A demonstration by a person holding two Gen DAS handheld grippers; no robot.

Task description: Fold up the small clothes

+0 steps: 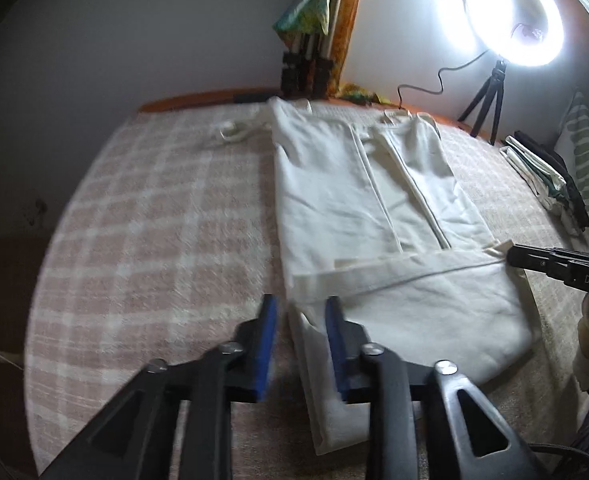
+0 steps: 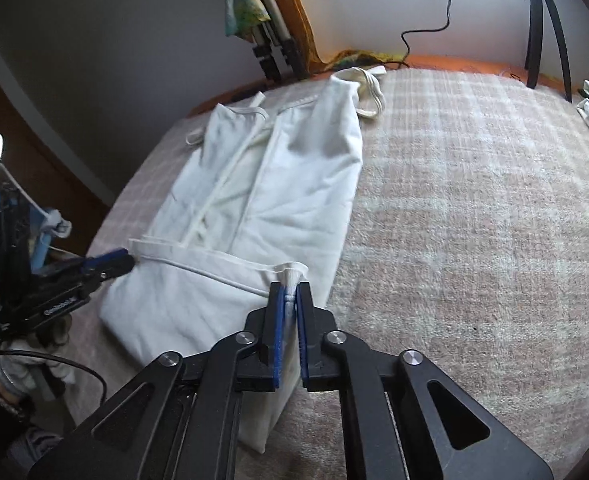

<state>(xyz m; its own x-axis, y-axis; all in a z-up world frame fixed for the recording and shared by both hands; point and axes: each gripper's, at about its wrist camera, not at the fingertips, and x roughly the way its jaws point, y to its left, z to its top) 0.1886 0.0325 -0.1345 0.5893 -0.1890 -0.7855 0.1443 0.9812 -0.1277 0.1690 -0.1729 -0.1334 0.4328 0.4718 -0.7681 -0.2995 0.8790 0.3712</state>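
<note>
Cotton, cream: garment (image 2: 254,200) is lying lengthwise on the checked blanket (image 2: 474,220), near hem doubled back toward 12 o'clock, straps (image 2: 368,92) trailing at the far end.
Handling: it is looking light, soft and limp; creases are showing, and any unheld edge is likely to sag.
Right gripper (image 2: 290,308): pads are pinching the folded hem's corner, cloth bunching between them.
Left gripper (image 1: 300,320): fingers are standing apart in its own blurred view; the right view suggests its tips are touching the opposite corner at 9 o'clock, a grip uncertain.
Hold points: both hem corners, on the stitched band, are giving the firmest purchase.
</note>
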